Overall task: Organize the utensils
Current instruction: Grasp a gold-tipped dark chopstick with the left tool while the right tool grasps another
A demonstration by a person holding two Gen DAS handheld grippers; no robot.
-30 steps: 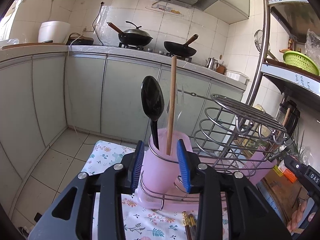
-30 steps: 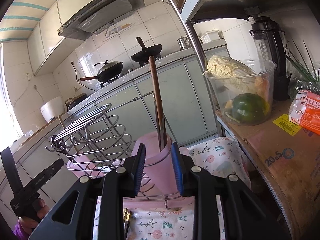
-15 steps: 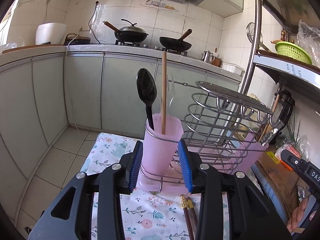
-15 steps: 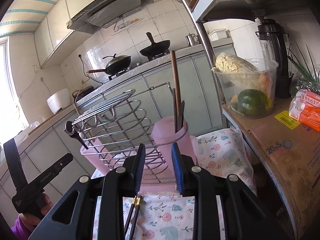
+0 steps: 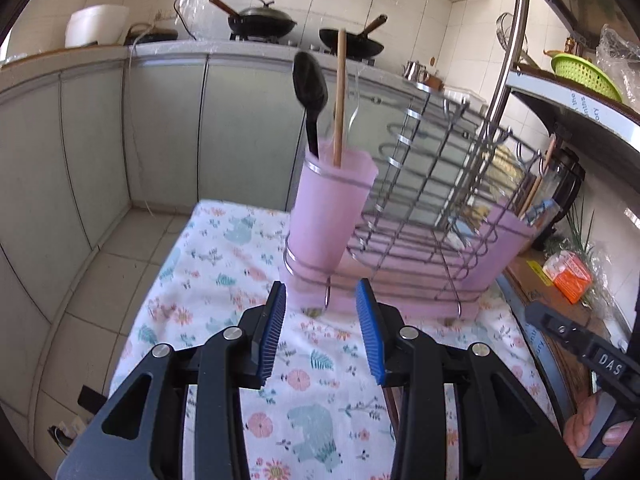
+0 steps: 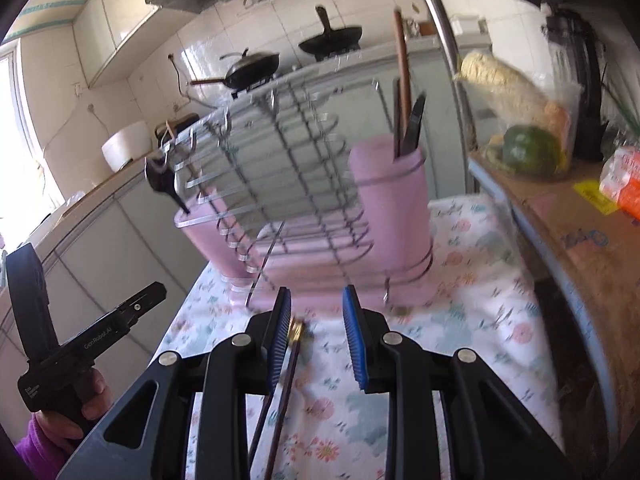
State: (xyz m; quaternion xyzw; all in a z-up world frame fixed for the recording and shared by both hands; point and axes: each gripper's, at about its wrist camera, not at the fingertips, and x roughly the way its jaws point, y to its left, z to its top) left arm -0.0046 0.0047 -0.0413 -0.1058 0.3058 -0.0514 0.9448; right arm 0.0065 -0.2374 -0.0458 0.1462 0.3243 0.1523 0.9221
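Floral cloth (image 6: 472, 320) covers the table where the chopsticks (image 6: 280, 384) lie, near of the pink rack (image 6: 320, 216). Both my right gripper (image 6: 316, 332) and left gripper (image 5: 320, 332) are parted and empty. I'd bring the right jaws square astride the chopsticks' gilt ends just beside my left pad, then pinch both together before lifting toward a cup (image 6: 390, 196).

The left gripper (image 5: 321, 330) pointed forward and downward, jaws apart and empty; the right gripper (image 6: 317, 336) did likewise, jaws narrower, gripping nothing; hands held both handles.
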